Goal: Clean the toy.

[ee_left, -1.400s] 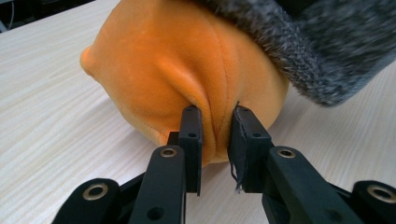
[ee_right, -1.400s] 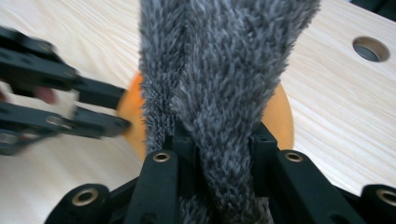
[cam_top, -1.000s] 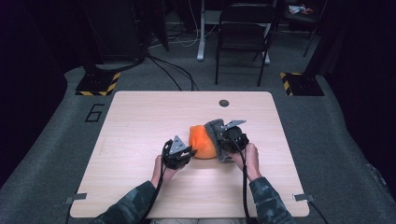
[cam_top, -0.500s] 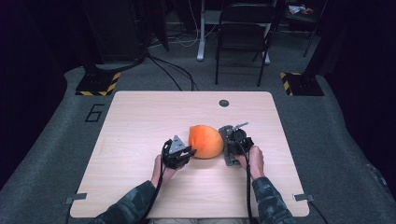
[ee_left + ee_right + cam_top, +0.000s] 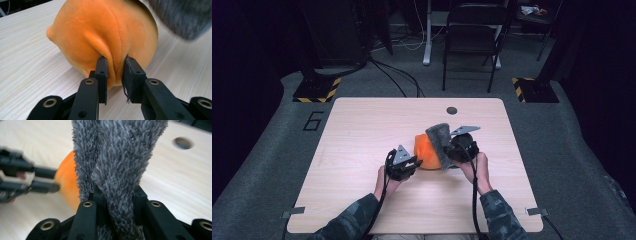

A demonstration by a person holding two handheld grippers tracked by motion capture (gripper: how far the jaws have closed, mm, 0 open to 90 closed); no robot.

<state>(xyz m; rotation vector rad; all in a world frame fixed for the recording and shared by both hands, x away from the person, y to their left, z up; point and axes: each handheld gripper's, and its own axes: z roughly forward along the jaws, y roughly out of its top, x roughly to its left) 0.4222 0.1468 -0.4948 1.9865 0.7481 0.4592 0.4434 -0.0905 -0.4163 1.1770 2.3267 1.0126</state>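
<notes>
Grey cloth now lifted onto orange plush, mid-counter. Right tongs clamp cloth; left tongs pinch plush fold. Step: wiping plush. Next: drag cloth across, left holding firm.

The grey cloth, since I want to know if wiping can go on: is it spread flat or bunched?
Bunched. The grey cloth rises in folds, pinched by the right gripper, beside the orange plush.

Bare tabletop around orange plush
</notes>
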